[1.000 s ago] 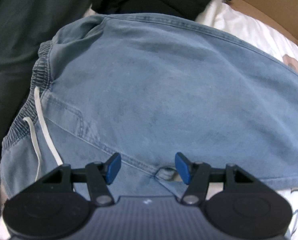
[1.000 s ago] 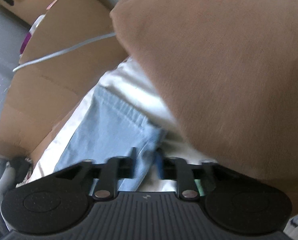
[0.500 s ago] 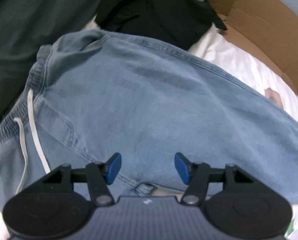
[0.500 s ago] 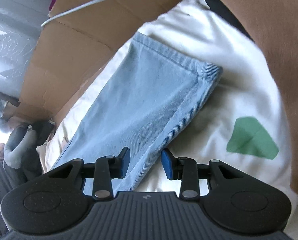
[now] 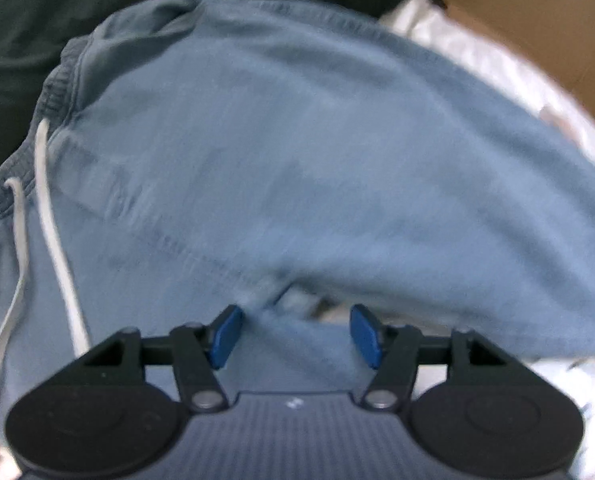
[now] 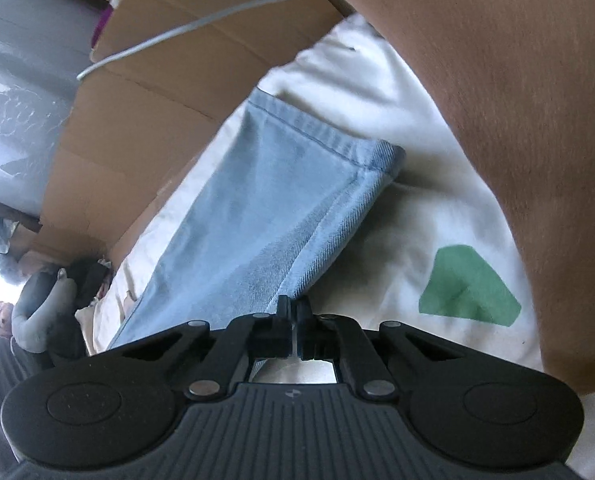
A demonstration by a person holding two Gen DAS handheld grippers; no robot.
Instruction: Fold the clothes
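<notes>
Light blue denim shorts [image 5: 297,168] with an elastic waistband and a white drawstring [image 5: 53,216] lie spread on a white sheet in the left wrist view. My left gripper [image 5: 295,334] is open, its blue pads just above the crotch seam, holding nothing. In the right wrist view one leg of the shorts [image 6: 257,220] stretches away to its hem. My right gripper [image 6: 293,312] is shut on the near edge of that leg.
Dark green and black clothes [image 5: 37,20] lie beyond the waistband. Cardboard box walls [image 6: 157,112] stand along the far side, with a grey cable [image 6: 185,28] across them. A brown garment [image 6: 517,100] hangs at the right. The white sheet [image 6: 417,208] carries a green patch [image 6: 469,288].
My right gripper closed on the edge of the shorts leg; half a second ago it was open. My left gripper shifted back toward the crotch seam and stays open.
</notes>
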